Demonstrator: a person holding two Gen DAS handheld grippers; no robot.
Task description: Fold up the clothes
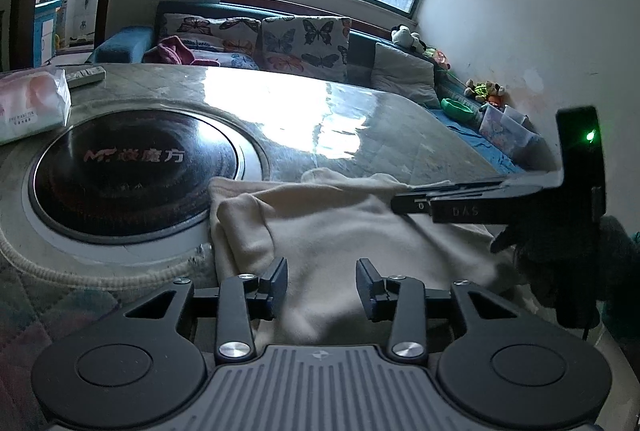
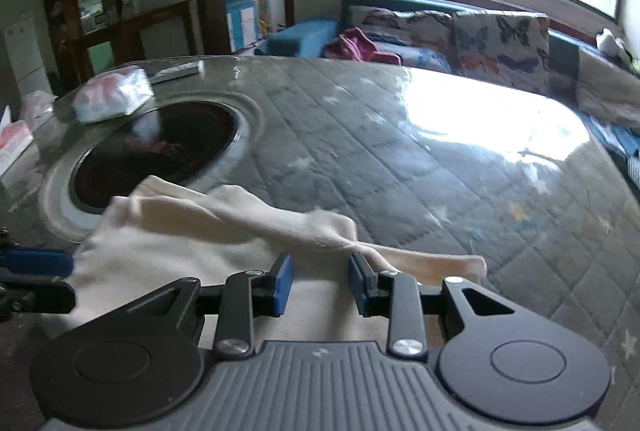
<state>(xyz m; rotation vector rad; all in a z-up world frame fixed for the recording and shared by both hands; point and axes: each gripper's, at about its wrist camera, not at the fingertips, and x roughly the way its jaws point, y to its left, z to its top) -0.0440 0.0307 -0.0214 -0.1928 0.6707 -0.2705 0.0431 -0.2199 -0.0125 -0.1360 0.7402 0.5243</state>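
A cream garment lies crumpled on the near part of the table, its far edge bunched into a ridge. My left gripper hovers open just over the garment's near side, nothing between its fingers. My right gripper is open too, low over the cloth, and a twisted fold runs past its right finger. In the left wrist view the right gripper is seen side-on over the garment's right edge, held by a dark-gloved hand. The left gripper shows at the left edge of the right wrist view.
The glossy table has a quilted pattern and a round black cooktop set in it, touching the garment's left edge. A tissue pack and a remote lie at the far left. A sofa with butterfly cushions stands beyond.
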